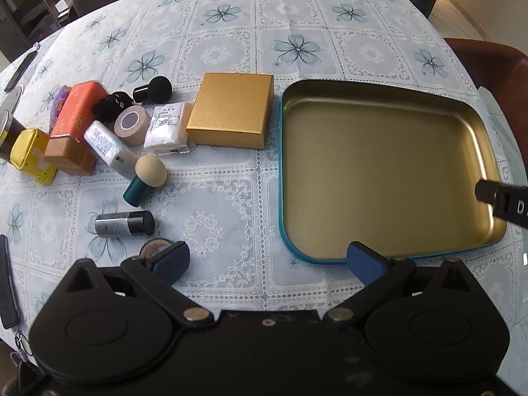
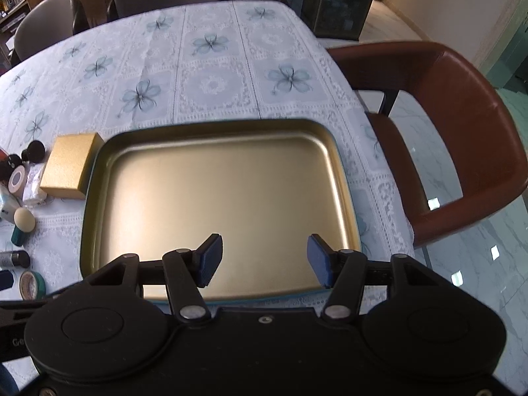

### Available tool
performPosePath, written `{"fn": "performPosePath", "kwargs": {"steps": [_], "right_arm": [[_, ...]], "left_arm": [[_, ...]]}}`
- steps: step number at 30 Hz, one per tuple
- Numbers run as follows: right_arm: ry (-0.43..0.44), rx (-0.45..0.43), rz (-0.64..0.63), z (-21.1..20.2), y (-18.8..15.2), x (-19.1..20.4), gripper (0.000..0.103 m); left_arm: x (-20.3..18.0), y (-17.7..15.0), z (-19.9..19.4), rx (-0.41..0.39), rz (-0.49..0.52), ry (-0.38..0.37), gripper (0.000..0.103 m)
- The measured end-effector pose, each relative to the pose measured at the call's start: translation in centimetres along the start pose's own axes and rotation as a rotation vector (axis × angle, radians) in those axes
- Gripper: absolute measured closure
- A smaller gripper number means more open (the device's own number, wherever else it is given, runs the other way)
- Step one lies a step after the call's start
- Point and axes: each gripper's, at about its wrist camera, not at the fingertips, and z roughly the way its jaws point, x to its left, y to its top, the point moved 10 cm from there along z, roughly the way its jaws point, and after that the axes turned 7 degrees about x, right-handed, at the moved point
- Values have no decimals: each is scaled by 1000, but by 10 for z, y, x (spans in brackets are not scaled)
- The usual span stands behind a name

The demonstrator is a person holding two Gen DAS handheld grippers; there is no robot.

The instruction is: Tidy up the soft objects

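Legible marking is limited to a white letter "D" on the black device part point(image 1: 505, 203) entering at the right border of the left wrist view, above the gold tin tray point(image 1: 379, 171), and the pale letters "G" and a partial second character on the black arm point(image 2: 13, 341) at the lower left of the right wrist view. Printed lines appear on the white packet point(image 1: 166, 125) and on the white tube point(image 1: 102, 140) near the table's left edge, but both are too small to read.

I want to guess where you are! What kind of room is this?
Probably a home dining room: a table with a flowered lace tablecloth, chairs around it like the brown leather chair, and bookshelves behind.
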Motion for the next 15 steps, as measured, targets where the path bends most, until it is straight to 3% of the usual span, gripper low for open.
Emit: {"fn": "performPosePath", "kwargs": {"steps": [5, 10, 13, 15], "right_arm": [[10, -74, -21, -11, 12, 23, 49], [58, -155, -41, -23, 14, 61, 49], [69, -222, -88, -31, 13, 93, 48], [117, -220, -146, -31, 10, 120, 48]], "left_arm": [[39, 1, -6, -38, -53, -7, 1], [115, 2, -14, -96, -182, 32, 1], [165, -5, -12, -86, -266, 46, 1], [194, -11, -6, -57, -294, 64, 1]]}}
